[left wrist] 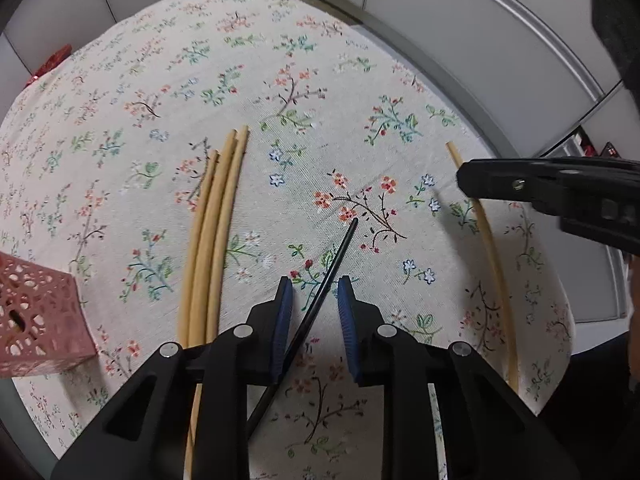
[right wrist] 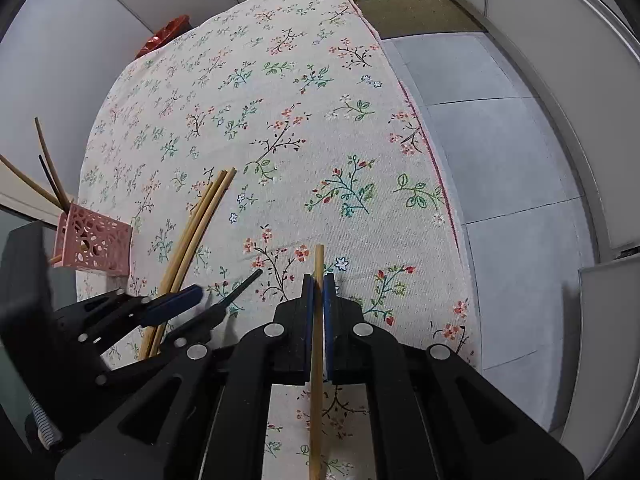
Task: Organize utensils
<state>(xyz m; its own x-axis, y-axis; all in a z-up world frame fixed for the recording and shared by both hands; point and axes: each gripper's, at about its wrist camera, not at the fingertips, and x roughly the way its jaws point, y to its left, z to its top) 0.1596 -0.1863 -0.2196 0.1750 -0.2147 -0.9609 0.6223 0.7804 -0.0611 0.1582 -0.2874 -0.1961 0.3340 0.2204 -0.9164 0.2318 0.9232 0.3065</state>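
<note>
**Two grippers working on chopsticks, one clamped and one only straddling**

The right gripper (right wrist: 319, 280) is clamping a single wooden chopstick (right wrist: 318, 320) between its blue pads, with the stick running lengthwise through the closed jaws and its tip poking out over the cloth. The left gripper (left wrist: 315, 300) is straddling a thin black chopstick (left wrist: 336, 264) that is lying on the cloth; its jaws are standing apart, and a gap is showing on both sides of the stick, so nothing is being gripped there.

These sticks are looking light, stiff and smooth (the black one is especially slim), so they are likely to roll or pivot under a loose pinch. Taking hold near the middle, square across the pads, seems the safest choice; a grip near one end would probably let the stick swing.

A bundle of four wooden chopsticks (left wrist: 212, 220) is lying side by side to the left, untouched. A pink perforated holder (right wrist: 94, 244) is standing near the table's left edge, already holding a few sticks upright.

The surface is a floral tablecloth (left wrist: 280, 60), soft and slightly textured, which is probably helping keep the sticks from sliding. Pale wall panels are surrounding the table, and grey floor tiles (right wrist: 500, 160) are showing beyond its right edge.
</note>
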